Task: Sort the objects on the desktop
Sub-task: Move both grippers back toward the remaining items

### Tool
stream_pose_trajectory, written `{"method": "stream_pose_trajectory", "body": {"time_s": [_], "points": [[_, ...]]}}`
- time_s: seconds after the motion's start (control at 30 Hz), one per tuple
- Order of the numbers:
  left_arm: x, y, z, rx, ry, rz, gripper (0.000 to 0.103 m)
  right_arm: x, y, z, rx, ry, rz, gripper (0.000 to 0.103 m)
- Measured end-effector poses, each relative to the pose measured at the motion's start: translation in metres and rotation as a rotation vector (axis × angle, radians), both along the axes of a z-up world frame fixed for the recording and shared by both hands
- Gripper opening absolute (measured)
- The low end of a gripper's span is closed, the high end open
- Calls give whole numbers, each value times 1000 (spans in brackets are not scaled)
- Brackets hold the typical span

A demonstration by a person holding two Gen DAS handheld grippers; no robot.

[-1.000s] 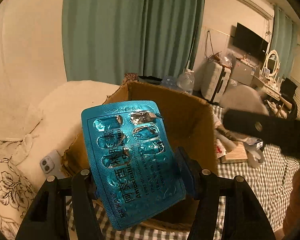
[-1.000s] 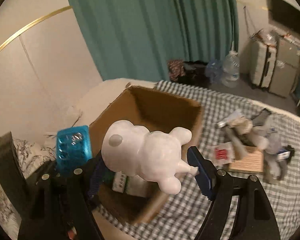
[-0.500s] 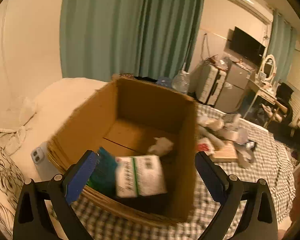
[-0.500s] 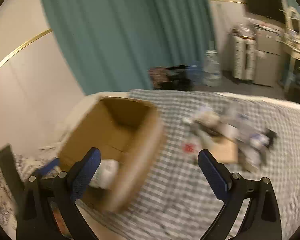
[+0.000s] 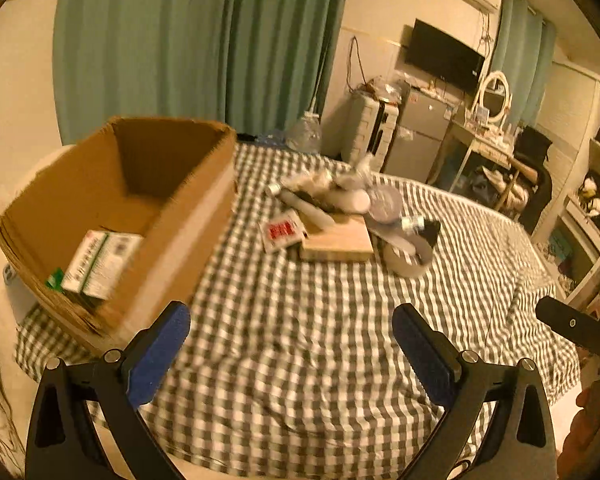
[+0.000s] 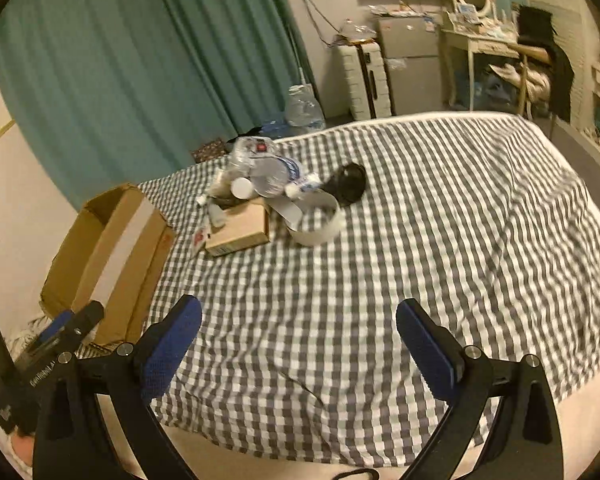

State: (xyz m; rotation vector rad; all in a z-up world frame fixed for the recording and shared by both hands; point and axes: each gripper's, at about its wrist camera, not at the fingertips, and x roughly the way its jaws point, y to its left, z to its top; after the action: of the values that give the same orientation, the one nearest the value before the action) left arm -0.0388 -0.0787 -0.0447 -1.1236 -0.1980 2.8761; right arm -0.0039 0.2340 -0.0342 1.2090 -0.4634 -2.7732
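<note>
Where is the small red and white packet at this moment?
In the left wrist view the red and white packet lies on the checked cloth, between the cardboard box and the wooden block.

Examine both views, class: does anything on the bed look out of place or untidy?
Yes. The unsorted items lie heaped against one another on the checked cover, outside the cardboard box; a crushed plastic bottle tops the pile.

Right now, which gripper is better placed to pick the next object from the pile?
Probably the right gripper: it is open, empty and aimed toward the pile. The left gripper, also open, sits nearer the cardboard box.
</note>
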Motion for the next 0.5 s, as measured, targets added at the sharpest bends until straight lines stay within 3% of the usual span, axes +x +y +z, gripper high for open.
{"method": "stream_pose_trajectory", "body": {"time_s": [0.27,0.5], "points": [[-6,16,-27,-30,-54,0,103,-14,-10,-24,47,-16,24,98],[-39,26,-45,-17,-93,23,103,-44,-17,-46,99,-30,67,98]]}}
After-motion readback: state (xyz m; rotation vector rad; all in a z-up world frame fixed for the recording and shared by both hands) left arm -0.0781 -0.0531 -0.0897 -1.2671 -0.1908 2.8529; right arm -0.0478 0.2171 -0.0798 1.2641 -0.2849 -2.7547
